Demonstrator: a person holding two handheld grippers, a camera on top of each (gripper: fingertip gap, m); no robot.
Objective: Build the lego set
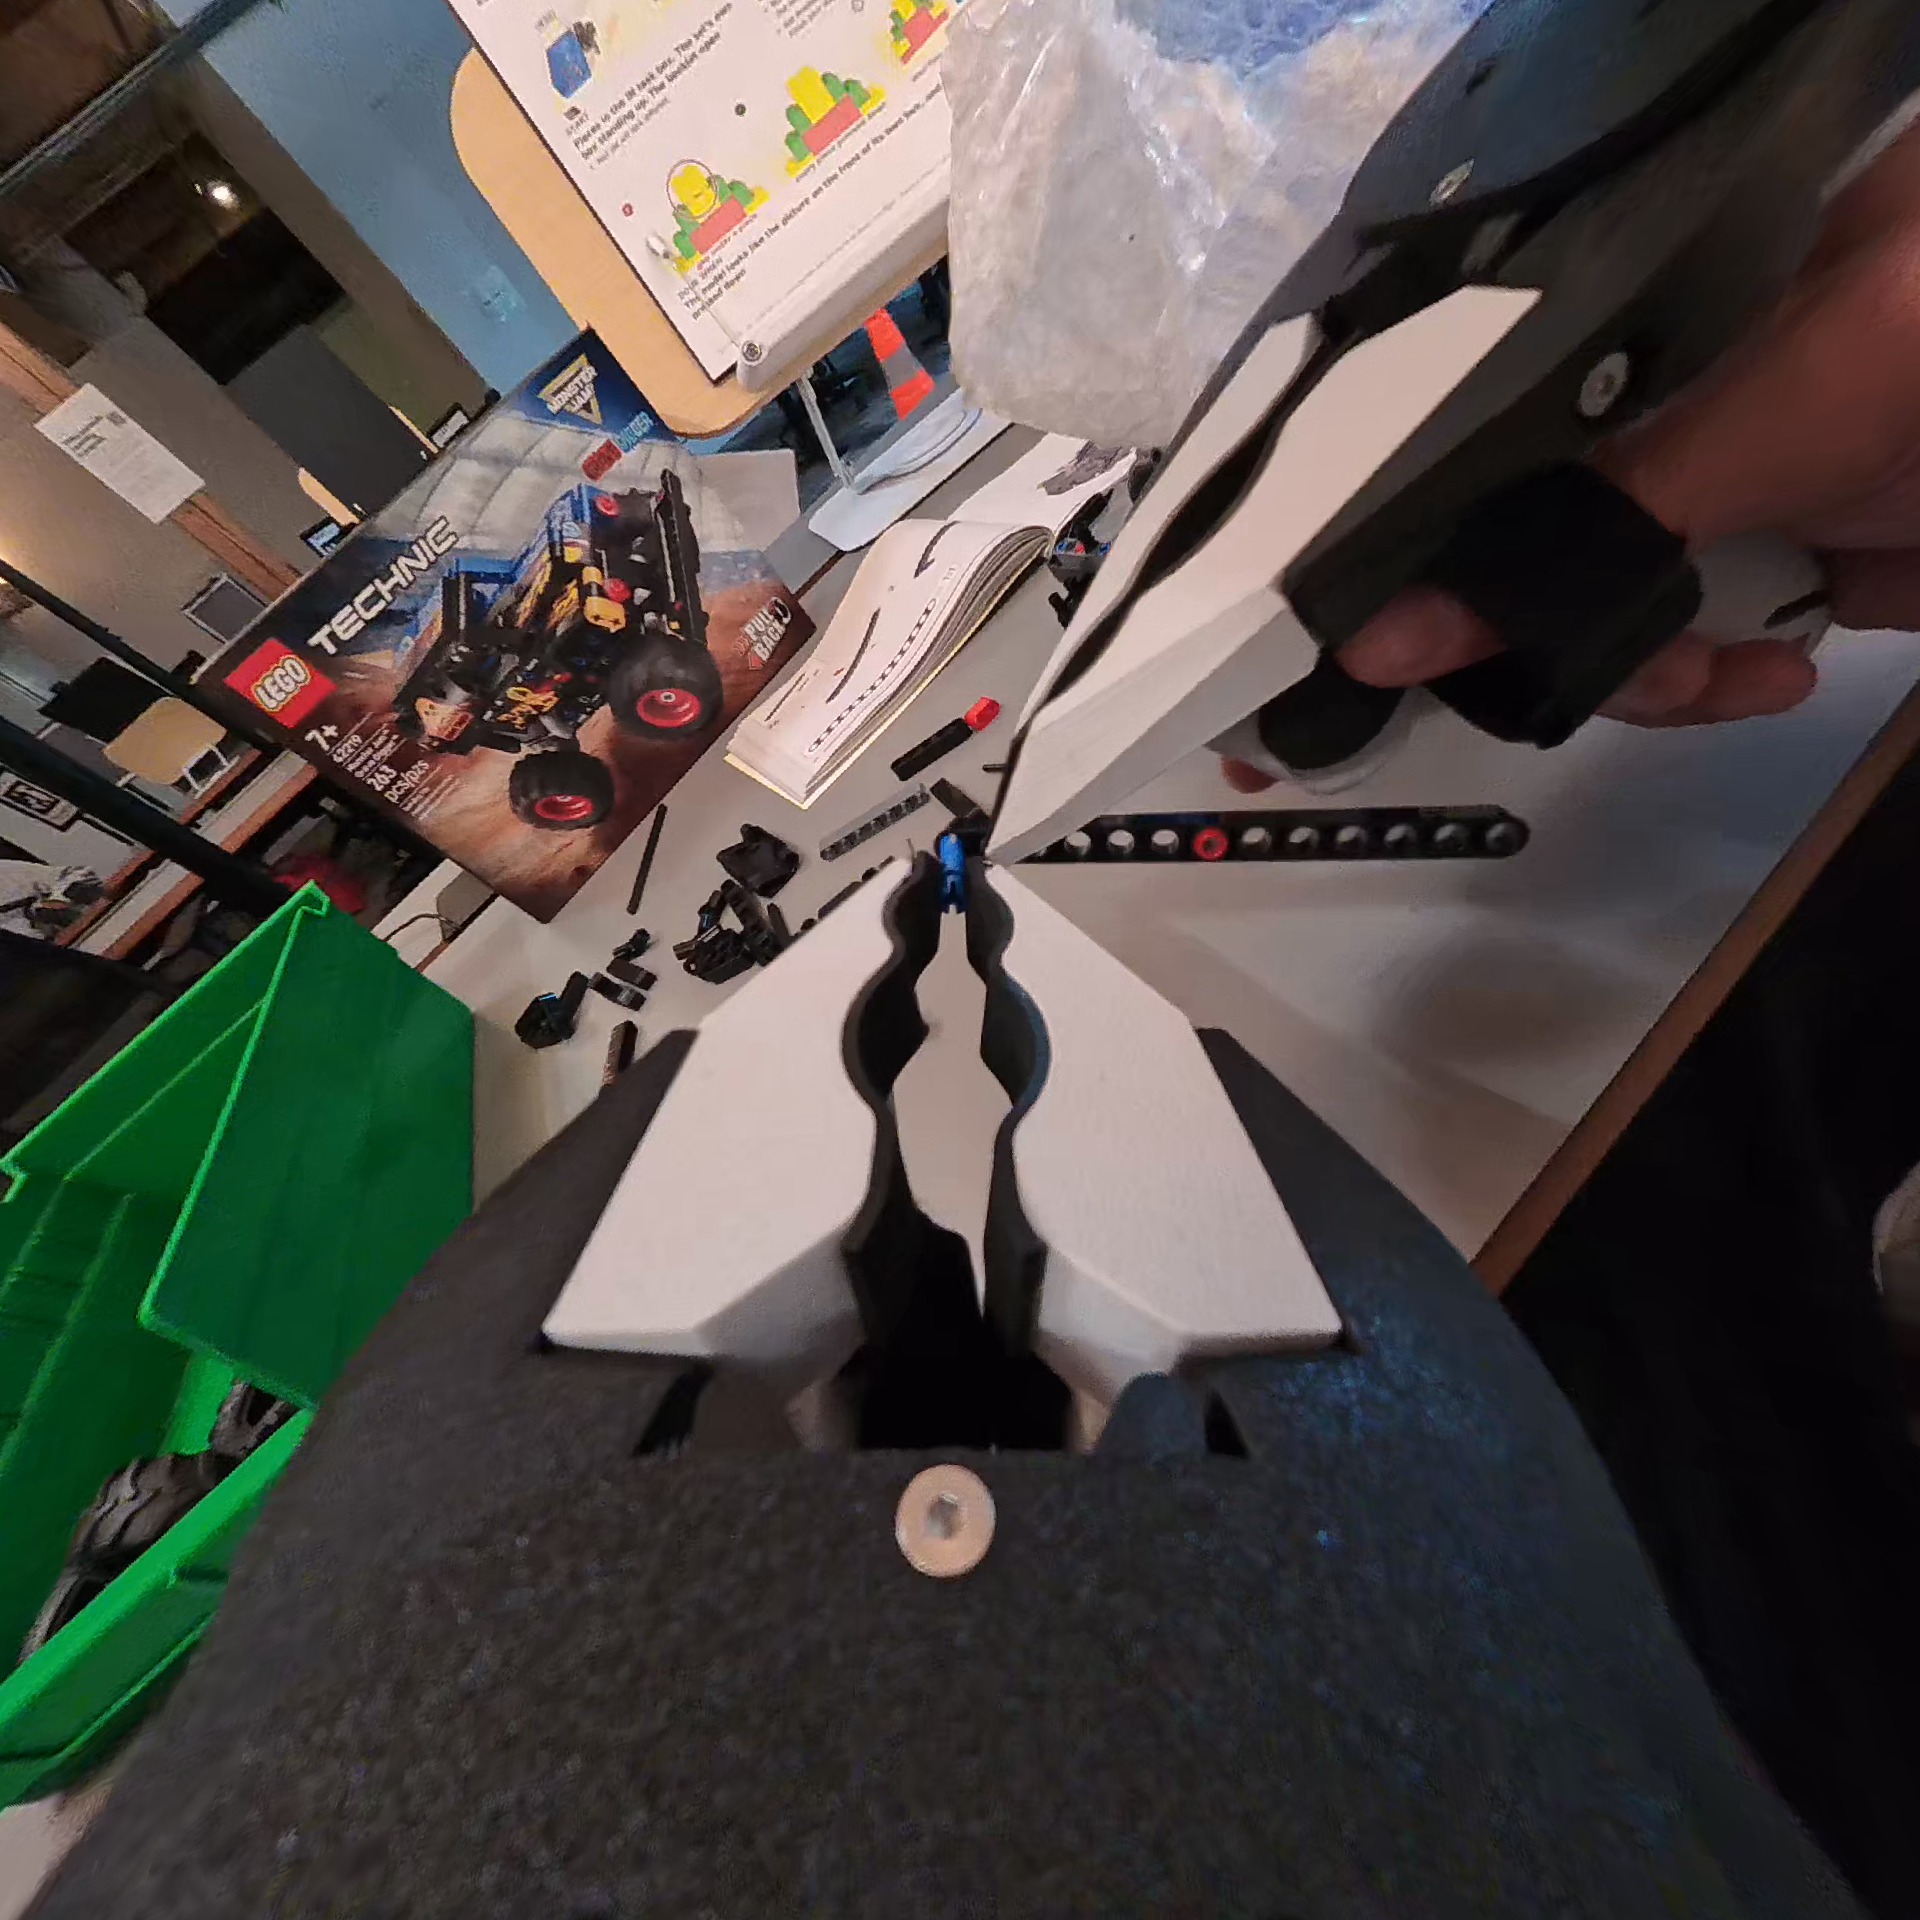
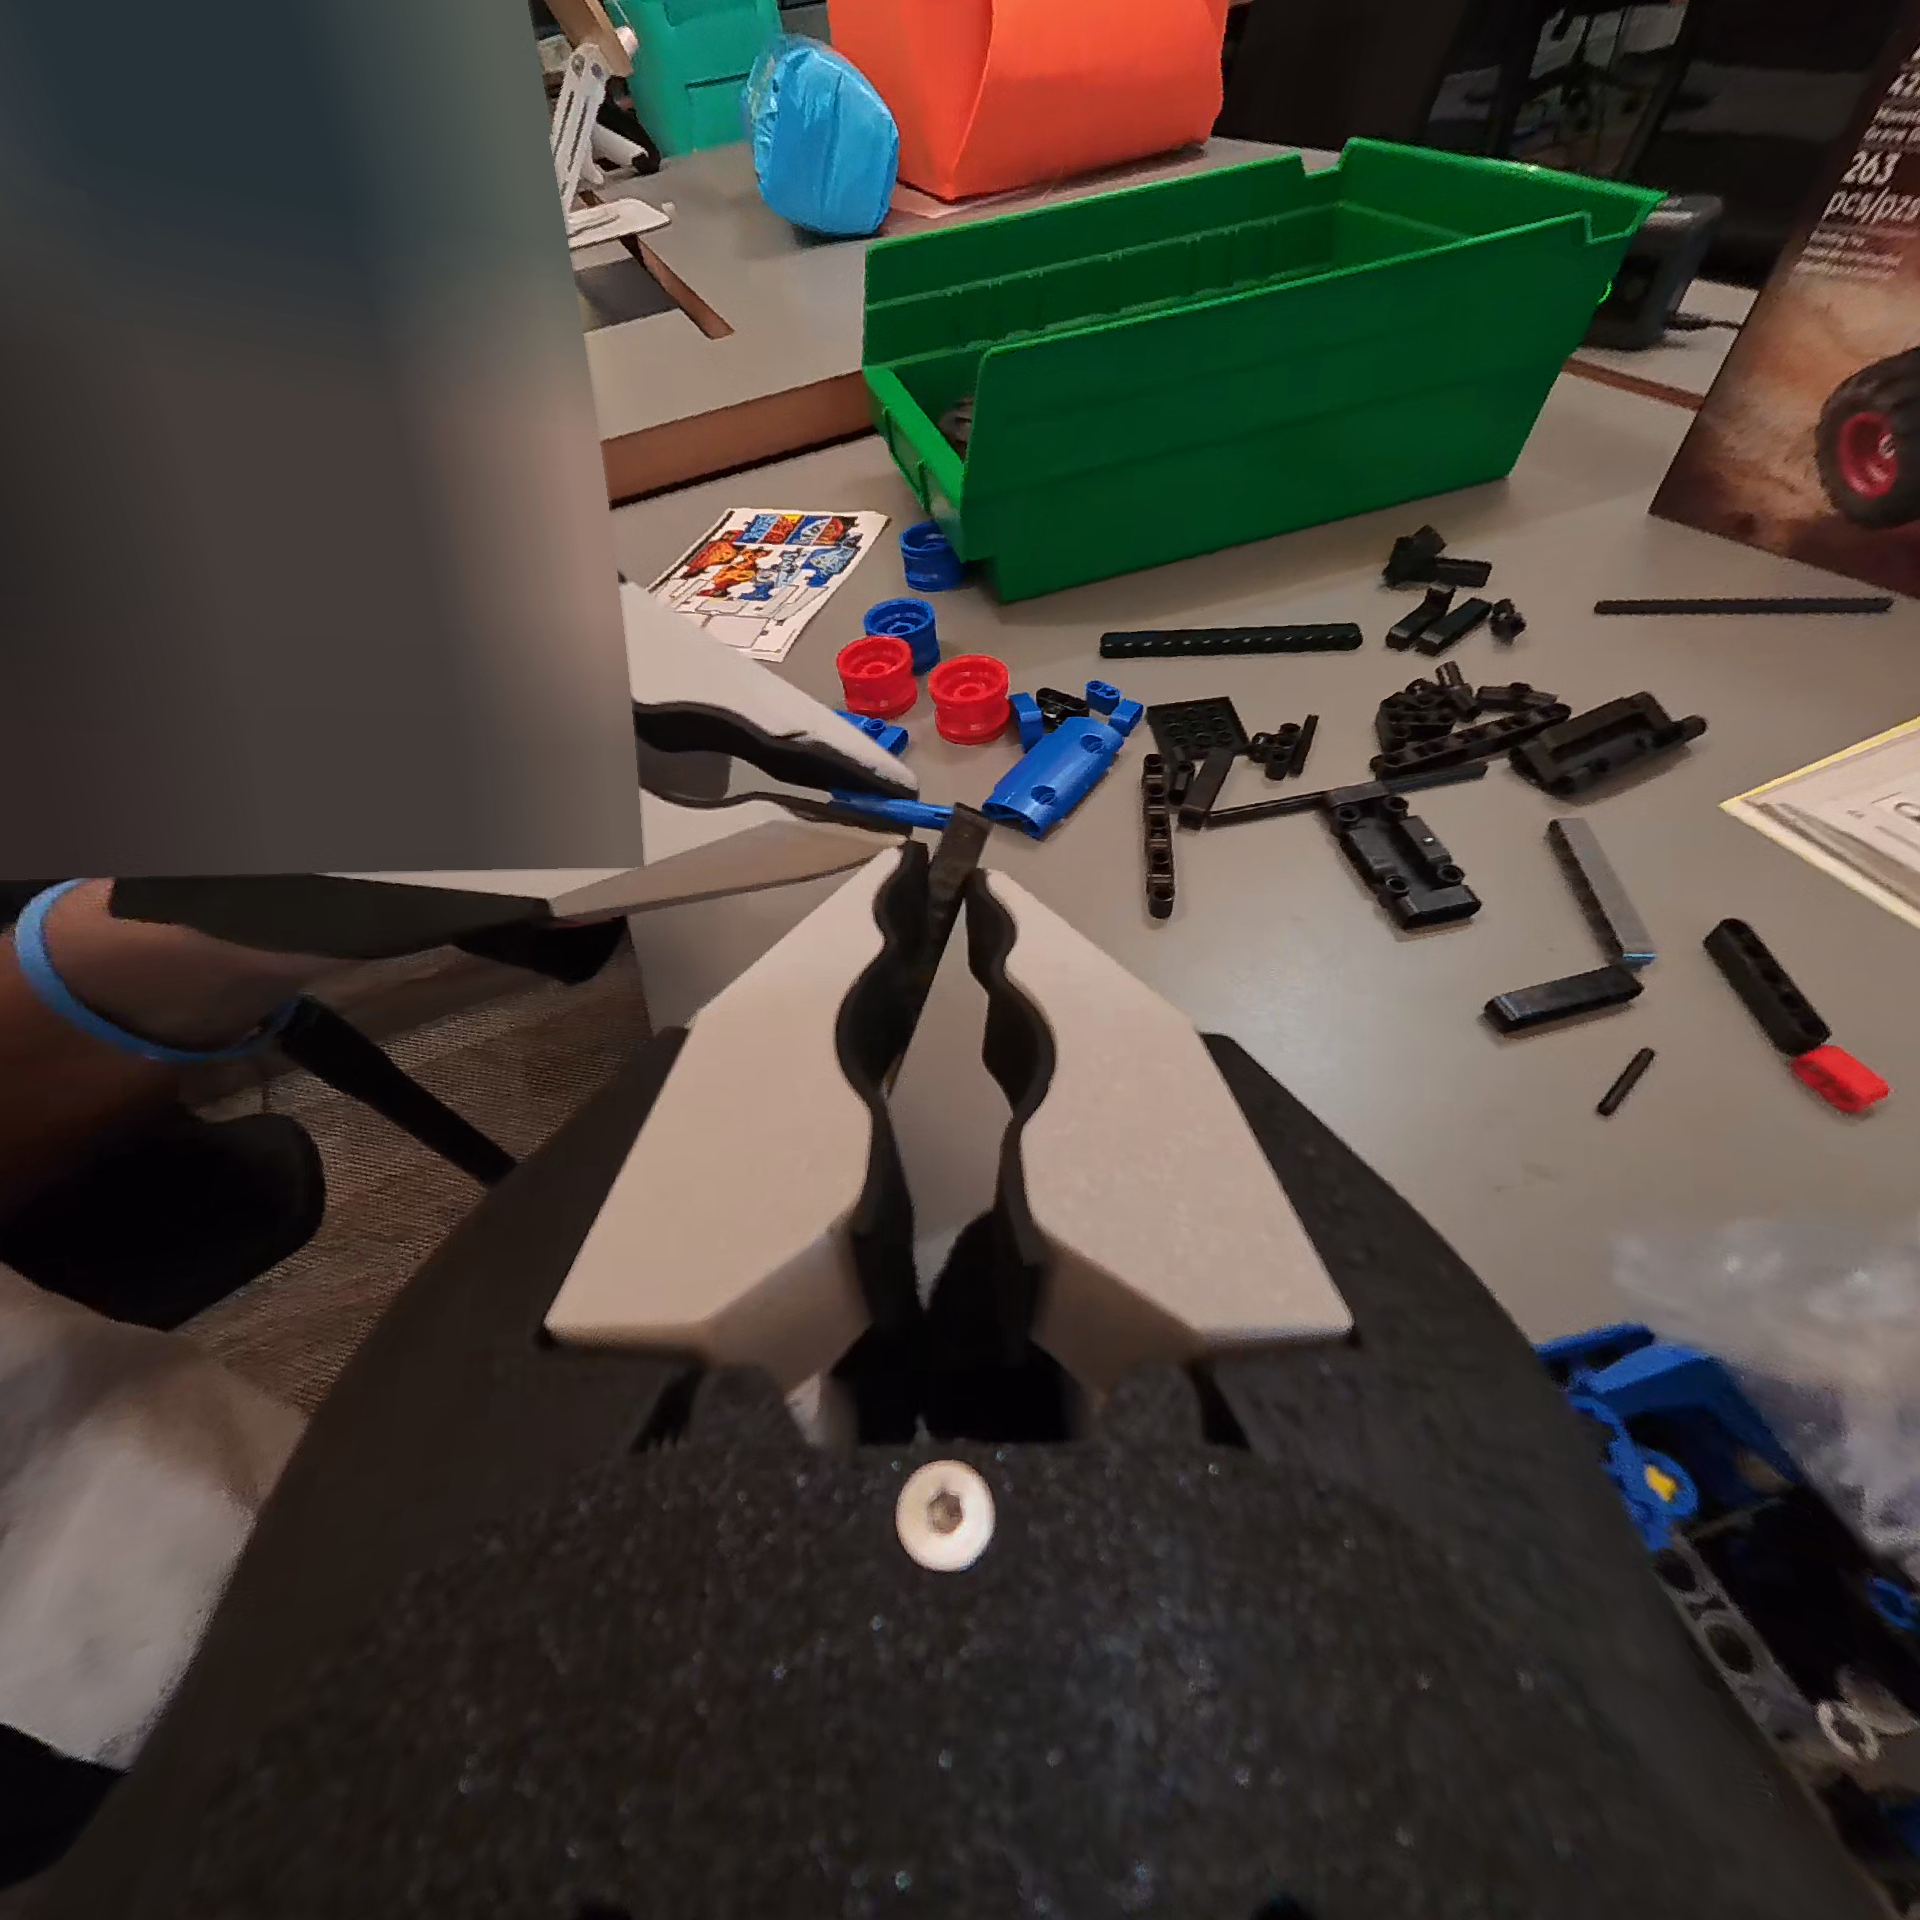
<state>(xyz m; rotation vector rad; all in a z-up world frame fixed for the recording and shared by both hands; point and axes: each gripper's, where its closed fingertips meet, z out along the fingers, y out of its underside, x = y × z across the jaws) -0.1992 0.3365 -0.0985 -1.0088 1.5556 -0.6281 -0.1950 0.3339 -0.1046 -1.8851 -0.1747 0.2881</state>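
Above the grey bench (image 2: 1299,1039), left gripper (image 1: 951,868) clamping small blue plastic pin (image 1: 950,860), right gripper (image 2: 940,868) clamping long black perforated beam (image 1: 1351,837): line pin squarely with hole, press gently.

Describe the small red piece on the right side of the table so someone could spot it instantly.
Start at the green bin in the right wrist view, then move toward the table's near right side. The small red piece sits at the end of a short black beam, the only red among black parts there.
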